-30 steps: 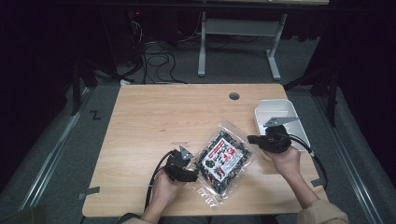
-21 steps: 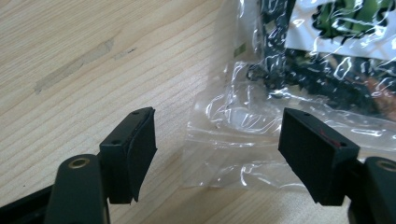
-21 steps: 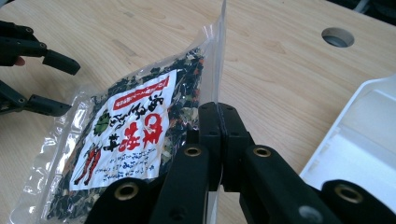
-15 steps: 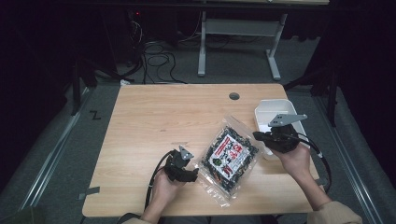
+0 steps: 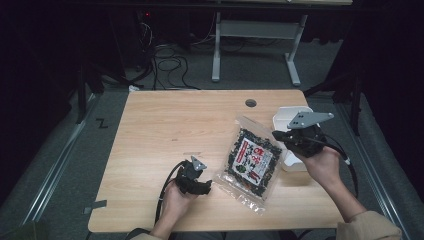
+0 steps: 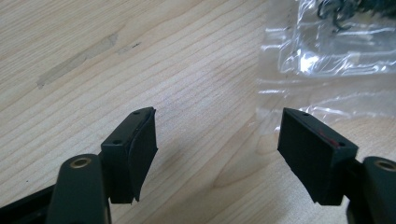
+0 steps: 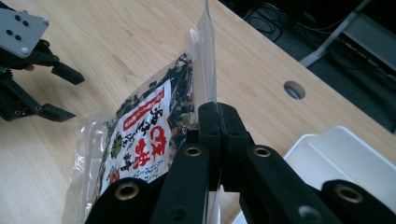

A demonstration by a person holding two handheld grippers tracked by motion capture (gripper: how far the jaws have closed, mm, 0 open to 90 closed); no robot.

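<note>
The wooden table (image 5: 165, 125) carried a white tray (image 5: 285, 116) at its right edge. Just left of the tray, the seaweed bag (image 5: 251, 161) had come up since a second ago: then it lay flat, now its right side stood raised and tilted while the near-left corner rested on the wood. The right gripper (image 5: 278, 135), jaws pressed together on the bag's clear edge, had lifted it, probably toward the tray. The left gripper (image 6: 217, 140) sat near-left, jaws spread, holding nothing.
</note>
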